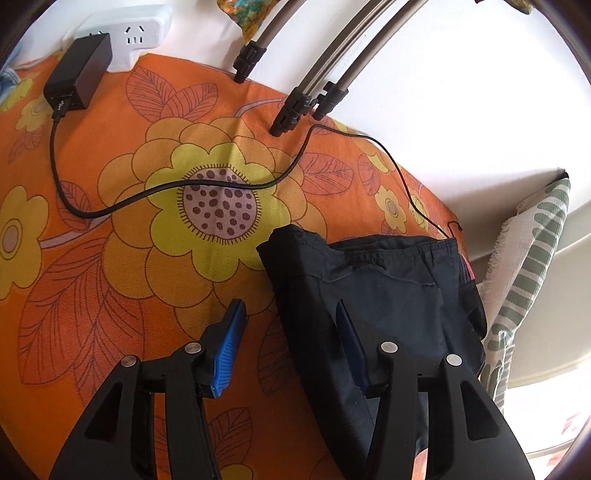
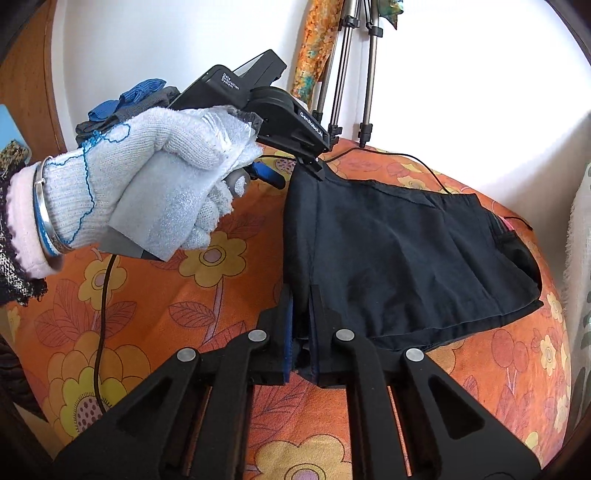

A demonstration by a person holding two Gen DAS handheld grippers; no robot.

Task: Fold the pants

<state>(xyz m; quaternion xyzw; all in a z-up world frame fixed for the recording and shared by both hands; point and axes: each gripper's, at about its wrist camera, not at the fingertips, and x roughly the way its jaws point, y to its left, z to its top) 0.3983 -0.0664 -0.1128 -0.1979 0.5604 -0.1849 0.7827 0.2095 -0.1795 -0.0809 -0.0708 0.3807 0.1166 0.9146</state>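
Dark pants (image 2: 399, 254), already folded into a compact stack, lie on an orange floral cloth (image 1: 110, 288) that covers the surface, toward its right side near a striped green-and-white textile (image 1: 532, 258). Right tongs (image 2: 301, 325): jaws drawn together on the near left edge of the pants, dark fabric pinched between the blue pads, that edge raised a little off the cloth. Left tongs (image 1: 291, 332): jaws parted; left blue pad (image 1: 231, 347) over bare cloth, the other finger over the pants' left edge, fabric running between them but not squeezed. From the right wrist view the left tongs (image 2: 295, 171) sit at the far left corner of the pants, carried by a hand (image 2: 166, 177) in a white knit glove, bangles at the wrist. Black cord (image 1: 166, 192) snakes across the cloth from a black adapter (image 1: 77, 74) plugged into a white power strip (image 1: 136, 33) at the back. Tripod legs (image 1: 295, 110) stand on the far edge of the cloth, against a white wall.
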